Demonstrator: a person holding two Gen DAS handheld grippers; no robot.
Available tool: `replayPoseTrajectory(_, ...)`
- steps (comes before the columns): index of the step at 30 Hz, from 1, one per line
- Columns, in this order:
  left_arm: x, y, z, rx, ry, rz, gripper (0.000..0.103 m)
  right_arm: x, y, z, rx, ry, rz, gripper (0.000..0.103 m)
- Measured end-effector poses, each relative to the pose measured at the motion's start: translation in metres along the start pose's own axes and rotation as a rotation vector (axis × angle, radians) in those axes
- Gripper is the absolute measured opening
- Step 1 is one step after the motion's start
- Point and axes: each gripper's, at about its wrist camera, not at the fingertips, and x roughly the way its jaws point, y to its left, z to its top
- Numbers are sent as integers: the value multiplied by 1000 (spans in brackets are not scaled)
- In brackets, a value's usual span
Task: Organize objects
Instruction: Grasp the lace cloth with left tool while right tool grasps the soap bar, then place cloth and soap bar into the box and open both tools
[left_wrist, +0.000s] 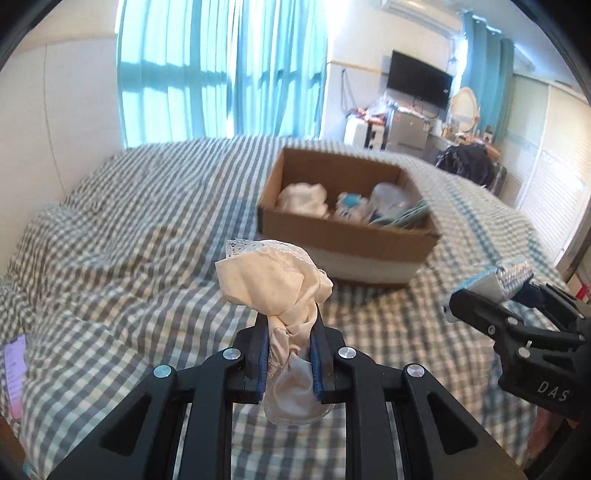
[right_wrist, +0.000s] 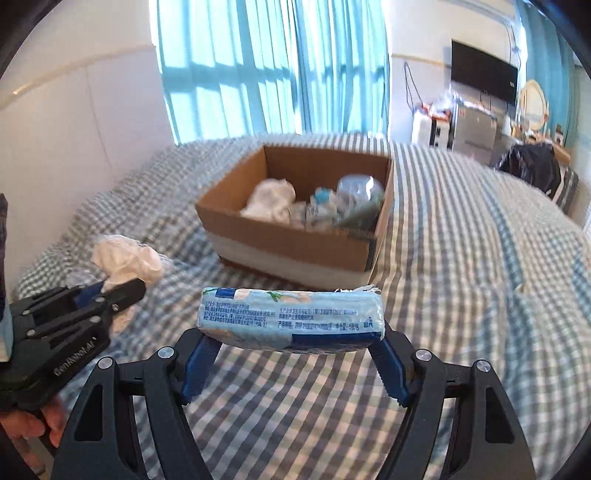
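Note:
My left gripper is shut on a cream lace-trimmed cloth and holds it above the bed. It also shows in the right wrist view with the cloth. My right gripper is shut on a light blue tissue pack, held across its jaws above the bed. That pack also shows in the left wrist view. An open cardboard box sits ahead on the bed; it also shows in the right wrist view. It holds a white cloth, a clear container and blue-white packets.
The bed has a grey-white checked cover. A white wall runs along its left side. Blue curtains hang behind. A TV, a cluttered dresser and a dark garment stand far right. A pink-white paper lies at the left edge.

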Motion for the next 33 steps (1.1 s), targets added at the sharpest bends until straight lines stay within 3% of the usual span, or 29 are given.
replayPoseTrajectory(8,-33,-26,44,67,-102,-48,18,-48,-8,50,-55,-108,27,74)
replayPoseTrajectory(14,-22,-29,89,78,-138,-55,18,-52,-20,89,-57,-147,42,74)
replayPoseTrajectory(25,51,-26,153,79,-122,-43,18,14,-31,162,-64,-150,56,74)
replayPoseTrajectory(33,123,-15,149,85,-49,-25,18,101,-31,180,-72,-75,70,74)
